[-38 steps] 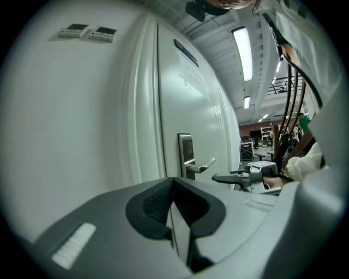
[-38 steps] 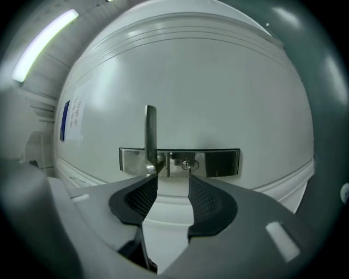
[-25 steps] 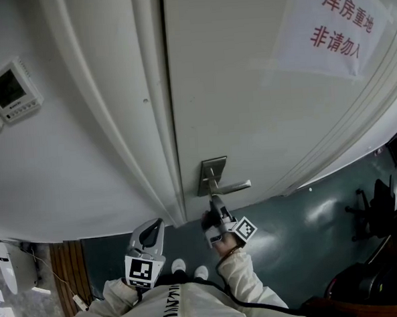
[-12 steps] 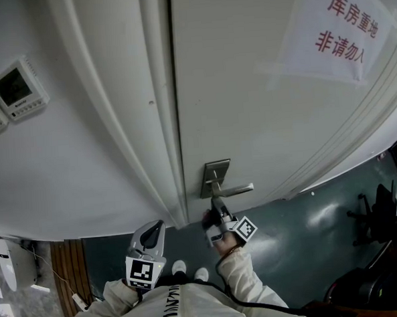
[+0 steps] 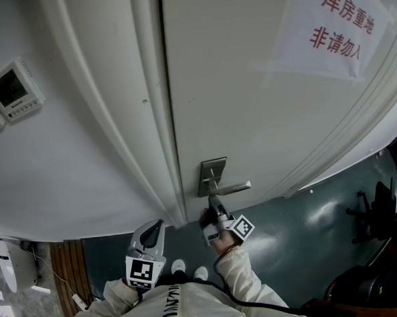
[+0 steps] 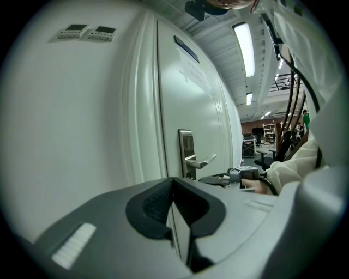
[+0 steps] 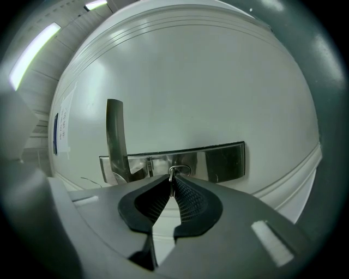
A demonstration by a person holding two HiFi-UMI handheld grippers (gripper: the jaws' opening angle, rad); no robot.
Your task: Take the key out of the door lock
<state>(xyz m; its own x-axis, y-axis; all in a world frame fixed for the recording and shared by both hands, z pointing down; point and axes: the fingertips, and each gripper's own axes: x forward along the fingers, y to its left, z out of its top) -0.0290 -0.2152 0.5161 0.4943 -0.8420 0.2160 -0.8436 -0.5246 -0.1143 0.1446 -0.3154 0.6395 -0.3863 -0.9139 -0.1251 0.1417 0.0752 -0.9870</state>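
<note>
Key (image 7: 172, 173): slim metal loop at shiny lock plate (image 7: 223, 161).

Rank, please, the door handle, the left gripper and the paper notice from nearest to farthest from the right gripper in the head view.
1. Door handle: just above the right gripper, whose jaws have just been closing on the key.
2. Left gripper: lower left.
3. Paper notice: far up, upper right.

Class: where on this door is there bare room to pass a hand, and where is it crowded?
Bare: the door panel between the paper sign and the lock plate, and beyond the lever handle. Crowded: around the key below that handle.
</note>
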